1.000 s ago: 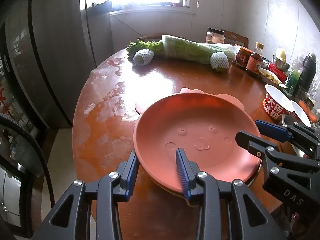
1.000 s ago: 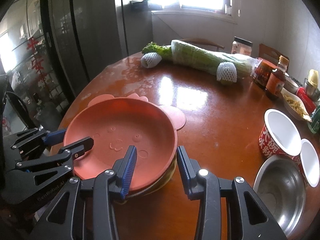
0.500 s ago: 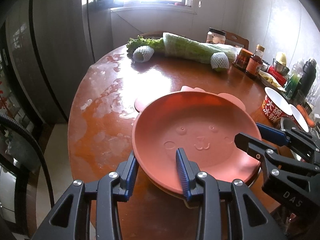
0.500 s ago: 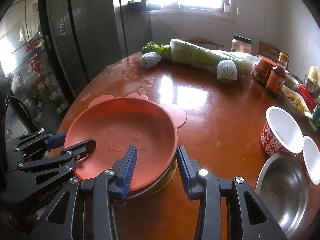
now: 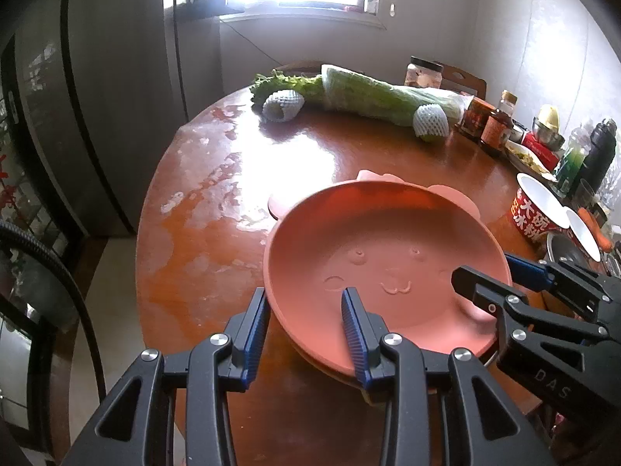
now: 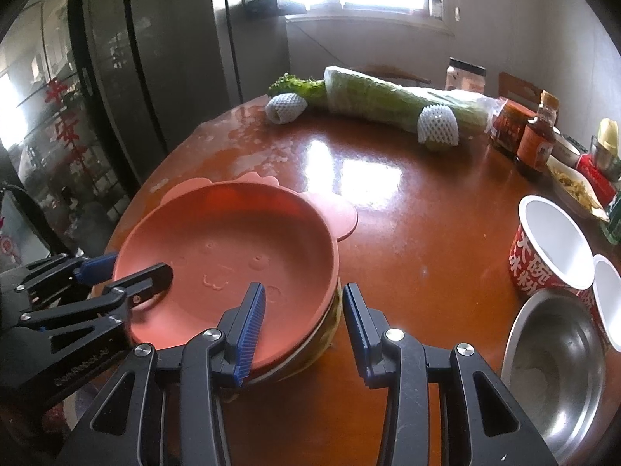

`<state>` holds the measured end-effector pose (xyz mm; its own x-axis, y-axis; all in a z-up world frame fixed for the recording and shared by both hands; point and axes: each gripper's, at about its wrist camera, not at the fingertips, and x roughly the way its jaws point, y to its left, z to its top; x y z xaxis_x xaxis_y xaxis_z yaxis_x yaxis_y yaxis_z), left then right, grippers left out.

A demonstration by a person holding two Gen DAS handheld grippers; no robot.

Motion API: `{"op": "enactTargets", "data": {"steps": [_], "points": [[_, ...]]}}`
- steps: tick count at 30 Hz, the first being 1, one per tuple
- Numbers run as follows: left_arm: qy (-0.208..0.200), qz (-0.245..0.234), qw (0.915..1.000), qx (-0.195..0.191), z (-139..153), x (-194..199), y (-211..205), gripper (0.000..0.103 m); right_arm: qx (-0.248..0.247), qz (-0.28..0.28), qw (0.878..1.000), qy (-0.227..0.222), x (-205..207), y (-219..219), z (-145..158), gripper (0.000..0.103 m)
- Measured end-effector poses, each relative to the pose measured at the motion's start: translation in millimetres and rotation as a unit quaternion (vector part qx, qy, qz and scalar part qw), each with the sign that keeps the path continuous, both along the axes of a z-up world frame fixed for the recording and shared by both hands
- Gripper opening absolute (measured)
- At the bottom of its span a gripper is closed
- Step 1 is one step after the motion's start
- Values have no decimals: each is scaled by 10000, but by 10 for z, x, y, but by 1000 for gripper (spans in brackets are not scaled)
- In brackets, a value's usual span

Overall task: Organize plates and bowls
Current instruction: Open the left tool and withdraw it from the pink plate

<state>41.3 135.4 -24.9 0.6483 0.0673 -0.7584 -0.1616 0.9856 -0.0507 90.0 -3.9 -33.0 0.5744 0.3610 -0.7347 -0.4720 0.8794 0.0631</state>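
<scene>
While each tool [image 5: 304, 328] [image 6: 304, 322] straddles the pink plate's [image 5: 388, 256] near rim, pads apart, I should clamp evenly and lift level off the stack.

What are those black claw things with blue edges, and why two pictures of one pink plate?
A person holds a pincer tool, called a gripper, in each hand, each with a camera looking along its fingers. One picture is from the left gripper, the other from the right gripper. On the round table are a pink plate stacked on other dishes, wrapped greens, paper cups and a steel bowl. Each gripper straddles the plate's rim; whether they squeeze it I cannot tell.
</scene>
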Motion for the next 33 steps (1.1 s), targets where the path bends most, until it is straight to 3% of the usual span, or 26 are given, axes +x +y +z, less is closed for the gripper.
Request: {"op": "enactTargets", "data": {"steps": [16, 33], "points": [[-266, 75, 9996, 12, 217, -113, -35, 42, 173, 88, 9996, -214, -139, -42, 176, 58], [-514, 45, 9982, 305, 507, -255, -310, 43, 465, -36, 9963, -715, -408, -348, 548, 62]]}}
